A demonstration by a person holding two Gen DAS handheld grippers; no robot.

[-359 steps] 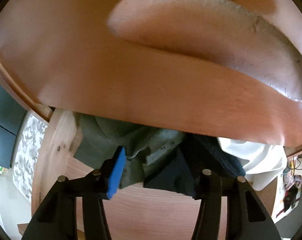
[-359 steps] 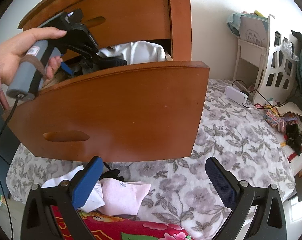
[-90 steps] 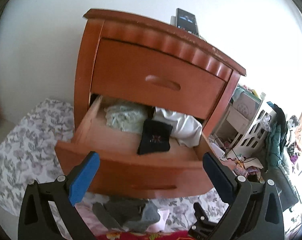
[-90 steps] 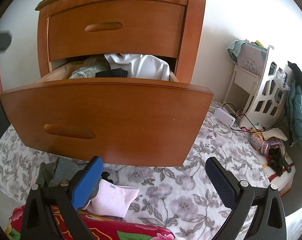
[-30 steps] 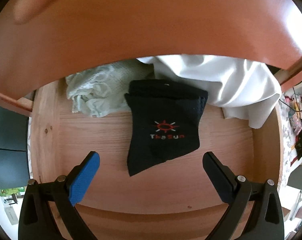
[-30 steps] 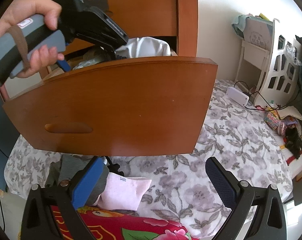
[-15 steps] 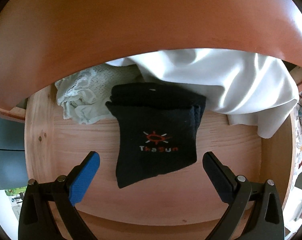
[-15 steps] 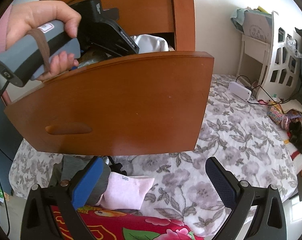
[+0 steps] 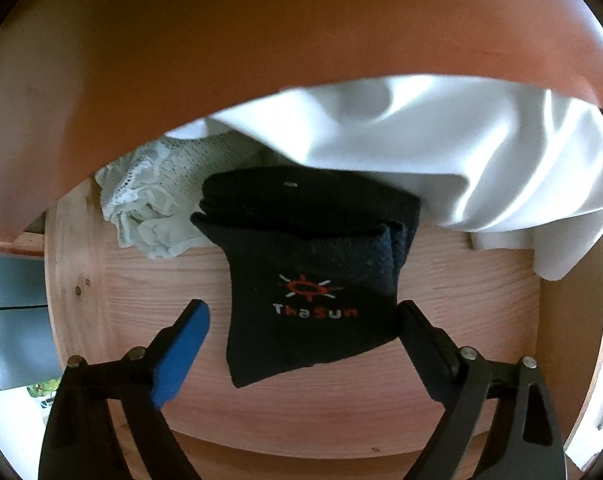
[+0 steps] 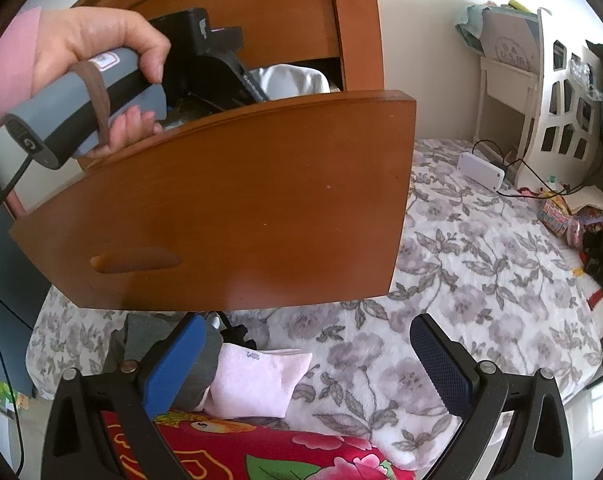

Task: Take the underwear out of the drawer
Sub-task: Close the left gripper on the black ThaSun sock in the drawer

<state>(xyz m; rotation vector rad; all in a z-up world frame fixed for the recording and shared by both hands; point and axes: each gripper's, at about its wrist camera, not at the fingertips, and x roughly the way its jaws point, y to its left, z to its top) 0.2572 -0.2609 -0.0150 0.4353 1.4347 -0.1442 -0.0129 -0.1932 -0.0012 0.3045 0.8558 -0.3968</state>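
Observation:
A black folded garment (image 9: 309,280) with a red sun logo lies on the floor of the open wooden drawer (image 9: 461,304). My left gripper (image 9: 301,332) points steeply down over it. Its jaws are closing, with the garment's lower half between them. The right finger (image 9: 417,336) is at the cloth's edge, and the blue left pad (image 9: 181,352) stands apart from it. In the right wrist view a hand (image 10: 93,52) holds that gripper inside the drawer, behind the drawer front (image 10: 241,208). My right gripper (image 10: 309,352) is open and holds nothing, low over the bed.
White cloth (image 9: 441,168) and a pale lace garment (image 9: 149,204) lie at the drawer's back, under the upper drawer front (image 9: 261,60). On the floral bedspread (image 10: 481,280) lie a pink folded piece (image 10: 261,384), a grey piece (image 10: 141,336), a red blanket (image 10: 261,452) and a white box (image 10: 481,168).
My left gripper has sunk closer to the black garment and its jaws have narrowed around it. The hand now reaches deeper into the drawer. My right gripper has hardly moved.

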